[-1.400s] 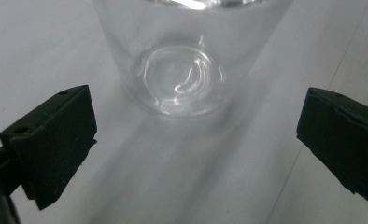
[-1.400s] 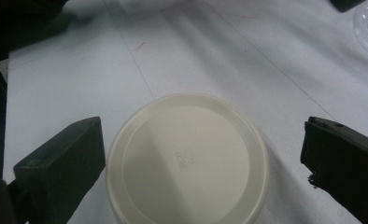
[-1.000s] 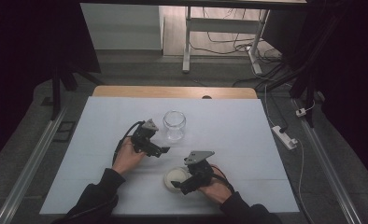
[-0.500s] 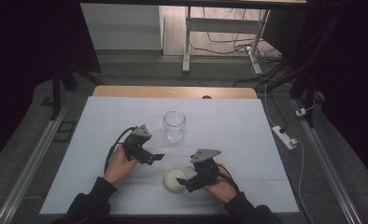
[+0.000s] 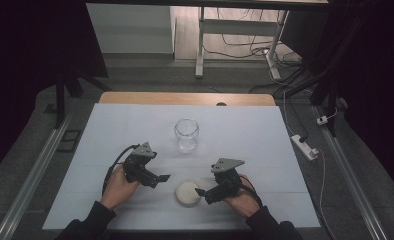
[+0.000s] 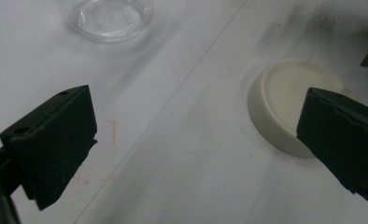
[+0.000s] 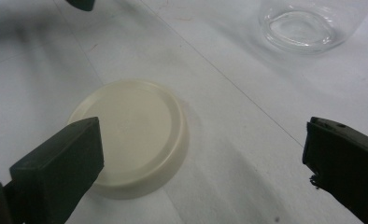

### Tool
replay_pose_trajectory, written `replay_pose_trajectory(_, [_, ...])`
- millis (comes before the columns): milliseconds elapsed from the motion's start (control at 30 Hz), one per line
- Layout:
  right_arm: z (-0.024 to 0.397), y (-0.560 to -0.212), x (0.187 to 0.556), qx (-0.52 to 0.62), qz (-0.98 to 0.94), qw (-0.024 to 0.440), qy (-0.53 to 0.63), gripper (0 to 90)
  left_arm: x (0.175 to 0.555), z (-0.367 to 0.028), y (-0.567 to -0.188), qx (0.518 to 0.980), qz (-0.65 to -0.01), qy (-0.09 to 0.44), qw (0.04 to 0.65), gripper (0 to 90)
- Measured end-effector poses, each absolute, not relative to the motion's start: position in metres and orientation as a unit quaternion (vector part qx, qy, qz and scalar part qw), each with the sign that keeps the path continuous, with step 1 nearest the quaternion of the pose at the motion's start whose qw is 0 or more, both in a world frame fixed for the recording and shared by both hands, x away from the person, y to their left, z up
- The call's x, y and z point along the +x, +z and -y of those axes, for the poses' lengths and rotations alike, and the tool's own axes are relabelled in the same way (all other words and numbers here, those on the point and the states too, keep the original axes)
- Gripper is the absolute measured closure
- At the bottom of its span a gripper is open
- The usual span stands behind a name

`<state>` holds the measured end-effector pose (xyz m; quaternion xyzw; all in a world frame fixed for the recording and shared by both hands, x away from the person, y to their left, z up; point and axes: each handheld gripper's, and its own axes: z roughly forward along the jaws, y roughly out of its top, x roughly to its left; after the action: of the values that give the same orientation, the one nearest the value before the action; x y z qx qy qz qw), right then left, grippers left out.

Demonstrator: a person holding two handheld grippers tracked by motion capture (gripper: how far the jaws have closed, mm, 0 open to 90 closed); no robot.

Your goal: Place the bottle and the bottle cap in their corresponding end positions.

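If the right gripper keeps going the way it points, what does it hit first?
Most likely the lid: the right gripper, jaws open, points at it from close by. The jar stands farther off to one side.

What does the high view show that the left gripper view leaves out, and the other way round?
High view alone: the person's hands, the right hand-held gripper whole, the jar's full height, the table's wooden far edge and a power strip on the floor.
Left gripper view alone: the left hand-held gripper with its jaws wide apart, and faint red marks on the sheet.
Both: the cream lid lying flat and the jar.
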<state>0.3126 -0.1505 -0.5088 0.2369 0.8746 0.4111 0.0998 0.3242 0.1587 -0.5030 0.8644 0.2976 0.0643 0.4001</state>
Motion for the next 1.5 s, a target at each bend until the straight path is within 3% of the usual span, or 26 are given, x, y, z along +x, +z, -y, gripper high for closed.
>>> replay_pose_trajectory(1500, [0.223,-0.497,0.286,0.308,-0.849,0.140,0.405,0.0,0.241,-0.235,-0.511,0.827,-0.388,0.068,0.401,0.0])
